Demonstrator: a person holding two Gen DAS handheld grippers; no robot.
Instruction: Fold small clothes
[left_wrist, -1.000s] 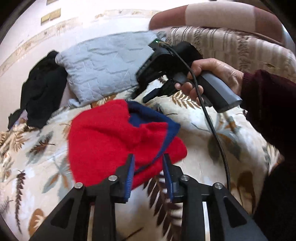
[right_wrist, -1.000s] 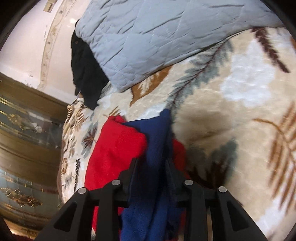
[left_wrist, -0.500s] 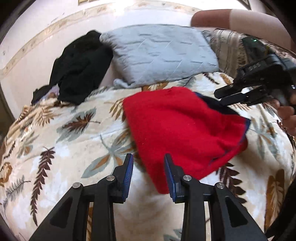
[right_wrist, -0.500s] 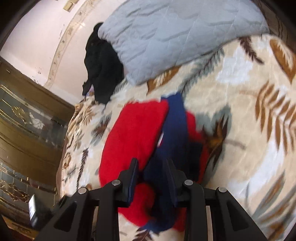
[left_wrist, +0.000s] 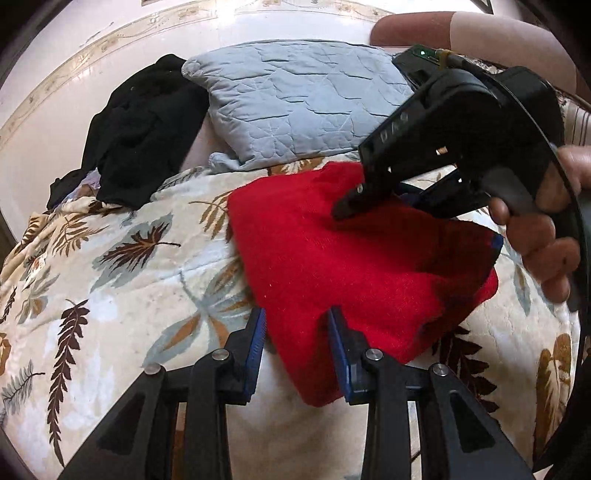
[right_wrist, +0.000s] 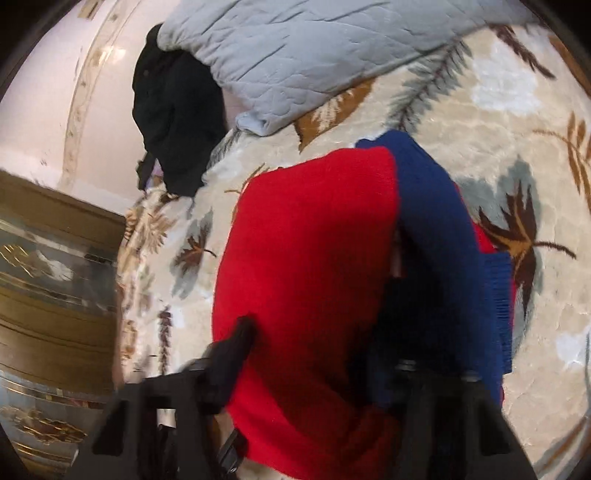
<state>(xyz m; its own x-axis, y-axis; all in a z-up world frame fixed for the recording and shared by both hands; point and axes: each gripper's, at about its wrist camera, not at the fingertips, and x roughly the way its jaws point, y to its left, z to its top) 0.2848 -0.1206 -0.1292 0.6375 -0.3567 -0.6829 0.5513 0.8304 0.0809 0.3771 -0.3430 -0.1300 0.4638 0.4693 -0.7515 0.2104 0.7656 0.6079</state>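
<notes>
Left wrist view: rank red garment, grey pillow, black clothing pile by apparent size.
1. red garment, though it lies nearest the camera
2. grey pillow, close behind, so that order is unsure
3. black clothing pile, clearly smallest

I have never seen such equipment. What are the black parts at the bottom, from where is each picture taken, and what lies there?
A person holds a hand tool with a two-finger claw in each hand; a camera on each looks along its fingers. One picture is from the left claw, the other from the right claw. On a leaf-patterned blanket lie a red garment with a blue part, a grey pillow and black clothing. The left claw is open, the garment's corner between its fingers. The right claw has just been closing with the garment between its fingers; whether it pinches is unclear.
</notes>
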